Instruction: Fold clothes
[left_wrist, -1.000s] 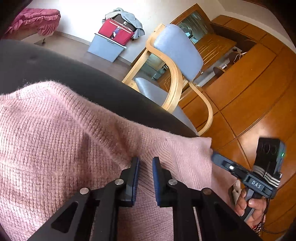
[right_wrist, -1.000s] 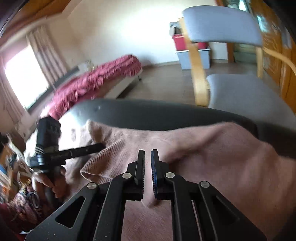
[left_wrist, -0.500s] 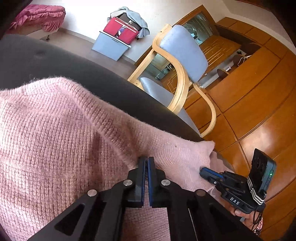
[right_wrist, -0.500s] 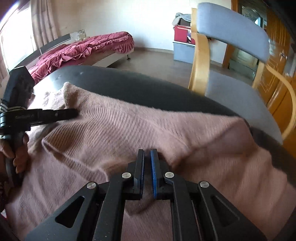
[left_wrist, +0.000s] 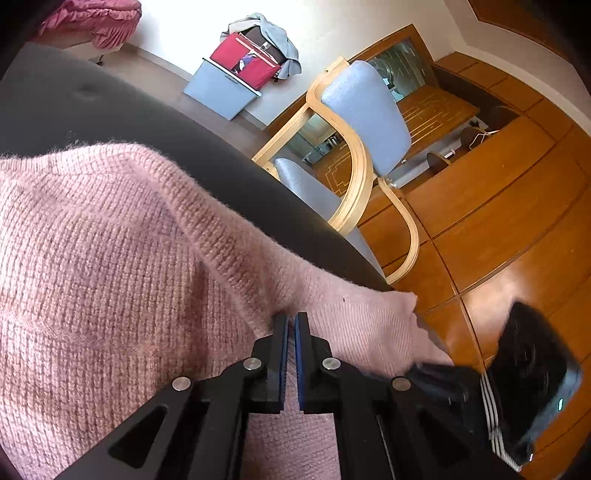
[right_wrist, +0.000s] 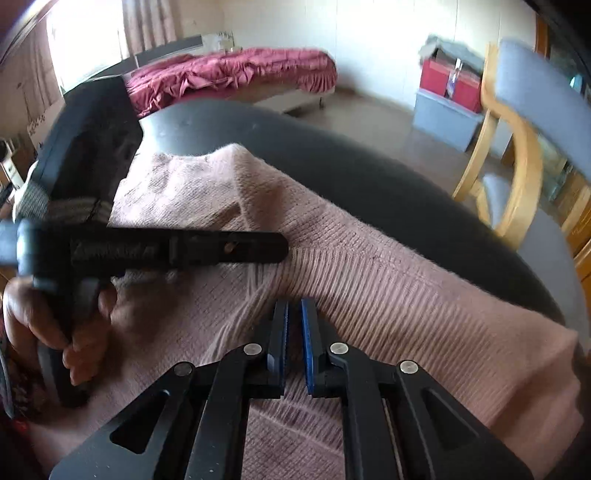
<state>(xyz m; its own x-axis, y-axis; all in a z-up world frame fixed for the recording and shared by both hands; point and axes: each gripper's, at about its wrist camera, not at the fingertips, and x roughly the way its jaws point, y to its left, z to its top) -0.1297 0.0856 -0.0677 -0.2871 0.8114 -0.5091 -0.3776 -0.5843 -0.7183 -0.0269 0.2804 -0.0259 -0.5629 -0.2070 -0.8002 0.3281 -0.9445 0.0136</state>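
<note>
A pink knit sweater (left_wrist: 110, 258) lies spread on a dark round table (left_wrist: 110, 110). My left gripper (left_wrist: 290, 321) is shut, pinching a ridge of the knit near the sweater's right edge. In the right wrist view it comes in from the left (right_wrist: 282, 248), held by a hand (right_wrist: 29, 317), with wrinkles gathered at its tip. My right gripper (right_wrist: 294, 310) is shut on a fold of the sweater (right_wrist: 406, 295) just in front of the left one. Its blurred body (left_wrist: 532, 376) shows at the lower right of the left wrist view, by the sleeve end (left_wrist: 399, 314).
A wooden armchair with grey cushions (left_wrist: 369, 110) stands just beyond the table's far edge. Wooden cabinets (left_wrist: 498, 203) fill the right side. A grey box with a red suitcase (left_wrist: 221, 88) sits by the wall, and a bed with a crimson cover (right_wrist: 229, 74) stands farther back.
The left jaws closed on the knit. The right gripper swung in towards the left one, pulling the sweater's side with it, and the two now sit close together.
</note>
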